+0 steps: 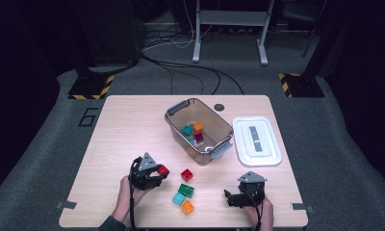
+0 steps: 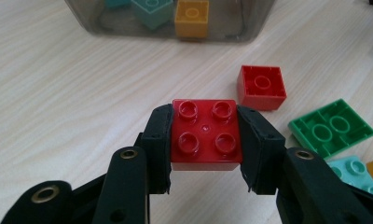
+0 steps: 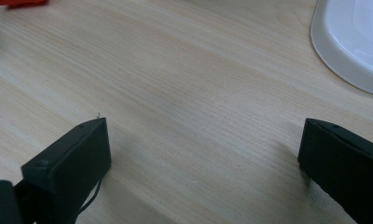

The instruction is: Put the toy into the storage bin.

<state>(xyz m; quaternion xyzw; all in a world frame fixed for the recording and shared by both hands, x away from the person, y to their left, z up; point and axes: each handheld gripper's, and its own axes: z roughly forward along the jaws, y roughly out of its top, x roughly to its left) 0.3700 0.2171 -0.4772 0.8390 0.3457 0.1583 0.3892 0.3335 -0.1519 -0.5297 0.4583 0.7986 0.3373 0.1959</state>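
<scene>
High view: table (image 1: 123, 125), pale wood. Bin (image 1: 198, 130) at centre, open, three bricks inside; lid (image 1: 257, 141) at its 3 o'clock. Left gripper (image 1: 158, 174) clenched on red brick (image 2: 206, 134), studs up, off table, at bin's 7 o'clock. Right gripper (image 1: 229, 198) spread wide, nothing between jaws. Advice: keep squeeze even, carry toward 1 o'clock, clear near wall, release low over bin floor.
</scene>
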